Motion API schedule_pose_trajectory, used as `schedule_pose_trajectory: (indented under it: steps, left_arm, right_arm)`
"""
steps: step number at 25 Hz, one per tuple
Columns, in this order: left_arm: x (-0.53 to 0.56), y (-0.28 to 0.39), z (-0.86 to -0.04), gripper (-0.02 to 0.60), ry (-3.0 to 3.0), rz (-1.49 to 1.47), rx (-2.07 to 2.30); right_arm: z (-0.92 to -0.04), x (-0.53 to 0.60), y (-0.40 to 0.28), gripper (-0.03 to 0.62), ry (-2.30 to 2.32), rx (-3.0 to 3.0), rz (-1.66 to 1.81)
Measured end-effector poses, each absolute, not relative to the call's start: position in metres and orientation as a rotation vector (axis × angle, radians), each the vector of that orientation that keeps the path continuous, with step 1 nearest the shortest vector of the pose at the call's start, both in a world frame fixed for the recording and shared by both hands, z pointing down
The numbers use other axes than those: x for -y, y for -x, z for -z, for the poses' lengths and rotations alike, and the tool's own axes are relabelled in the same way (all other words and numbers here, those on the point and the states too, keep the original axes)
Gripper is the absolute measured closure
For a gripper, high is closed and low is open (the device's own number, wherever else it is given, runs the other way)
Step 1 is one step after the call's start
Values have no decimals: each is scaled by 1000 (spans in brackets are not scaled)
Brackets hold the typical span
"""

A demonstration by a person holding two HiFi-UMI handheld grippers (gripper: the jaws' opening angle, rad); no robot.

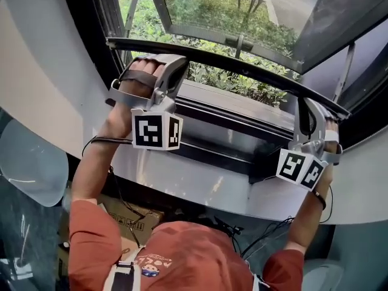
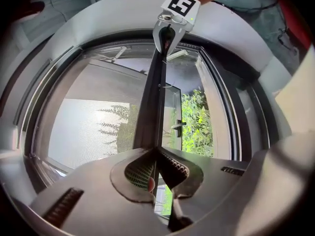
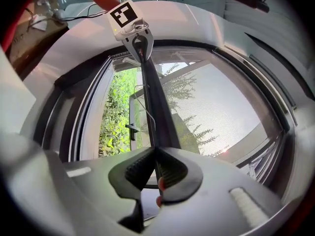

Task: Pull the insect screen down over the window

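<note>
Nearest are a red shirt [image 1: 182, 253] and the white sill [image 1: 206, 190]. Just beyond the sill, 2 grippers hold the screen's dark bar [image 1: 242, 62]. The left gripper [image 2: 155, 154] is clamped on it near the left end. The right gripper [image 3: 155, 154] is clamped near the right end. Each has its ribbed pads pressed on the bar. The bar spans the window, apart from the bottom frame [image 1: 230, 132], and the mesh [image 2: 88, 132] stretches away beyond it. Farthest, plants [image 1: 242, 83] show through the gap.
</note>
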State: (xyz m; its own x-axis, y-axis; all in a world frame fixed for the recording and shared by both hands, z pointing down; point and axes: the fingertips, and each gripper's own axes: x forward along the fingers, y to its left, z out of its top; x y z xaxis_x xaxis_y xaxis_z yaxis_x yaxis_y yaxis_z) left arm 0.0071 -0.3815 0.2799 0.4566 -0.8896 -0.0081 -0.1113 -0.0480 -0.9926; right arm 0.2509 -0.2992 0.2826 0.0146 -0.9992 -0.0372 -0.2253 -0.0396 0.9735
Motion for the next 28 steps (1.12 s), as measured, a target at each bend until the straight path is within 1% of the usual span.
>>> schedule_pose_trajectory:
  steps: [7, 16, 28]
  left_arm:
    - [379, -7, -304, 555, 1485, 865, -915]
    - [378, -7, -364, 557, 1523, 968, -865]
    - [379, -7, -402, 557, 1570, 1044, -803]
  right_arm:
    - [-307, 297, -251, 560, -1399, 1372, 1062]
    - [-369, 296, -250, 563, -1288, 1396, 968]
    - [-406, 299, -250, 565, -1234, 1424, 854]
